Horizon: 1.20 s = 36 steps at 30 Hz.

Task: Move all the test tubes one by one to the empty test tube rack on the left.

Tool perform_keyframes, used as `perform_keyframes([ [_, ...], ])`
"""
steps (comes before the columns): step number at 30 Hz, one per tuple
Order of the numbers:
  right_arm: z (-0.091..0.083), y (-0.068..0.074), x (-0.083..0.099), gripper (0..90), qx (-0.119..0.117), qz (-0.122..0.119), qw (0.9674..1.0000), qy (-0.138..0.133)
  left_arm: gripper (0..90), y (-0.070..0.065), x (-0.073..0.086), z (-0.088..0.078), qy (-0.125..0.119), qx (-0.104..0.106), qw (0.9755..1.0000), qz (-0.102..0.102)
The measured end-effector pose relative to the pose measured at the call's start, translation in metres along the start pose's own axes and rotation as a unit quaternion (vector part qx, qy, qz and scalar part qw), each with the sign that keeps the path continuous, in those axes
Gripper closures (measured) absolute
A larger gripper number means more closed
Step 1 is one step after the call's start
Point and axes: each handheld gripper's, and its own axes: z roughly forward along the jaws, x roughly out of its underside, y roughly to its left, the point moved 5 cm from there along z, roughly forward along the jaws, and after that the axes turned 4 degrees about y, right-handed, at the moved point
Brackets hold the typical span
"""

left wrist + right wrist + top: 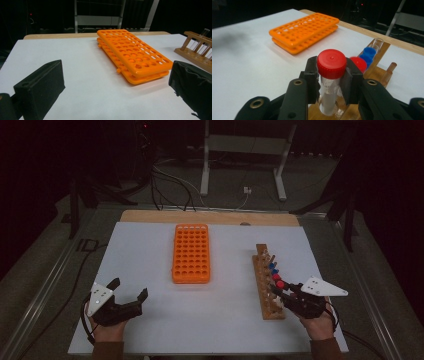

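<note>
Your right gripper (331,82) is closed on a red-capped tube (331,75). In the right gripper view the two black pads press on the clear tube body just below the cap, one on each side, and the cap stands above the jaws. The tube stands upright with its lower end in a hole of the wooden rack (267,285) (whether it sits all the way down you cannot tell from here). Just behind it in the same row come another red cap (359,63), then two blue caps (369,53), then a clear uncapped tube (377,43) at the far end.

In the high view the wooden rack lies on the right part of the white table top (150,320), running away from you, and your right gripper (281,292) meets it from the right, near its near end.

Your left gripper (131,291) is open wide with nothing between the jaws. It rests low at the near left part of the table, well apart from both racks. In the left gripper view its jaws frame bare white surface.

The orange rack (191,253) sits in the middle of the table toward the far side, holes facing up, none filled as far as the pictures show. It lies well apart from the wooden rack.
</note>
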Motion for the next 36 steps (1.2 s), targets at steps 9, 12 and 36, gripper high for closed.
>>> perform_keyframes([
  [9, -0.011, -0.001, -0.027, 70.5, 0.001, -0.003, 0.9999, -0.011, 0.8, -0.015, -0.017, 0.006, -0.008, 0.022, 0.9995, 0.019],
  [12, -0.014, 0.0, -0.034, 70.4, -0.002, -0.002, 0.9999, -0.016, 0.8, -0.026, -0.027, 0.006, -0.012, 0.034, 0.999, 0.027],
  [36, 0.029, 0.034, -0.06, 70.4, -0.068, 0.019, 0.9975, 0.003, 3.6, -0.167, -0.049, 0.078, 0.013, 0.185, 0.9777, 0.098],
])
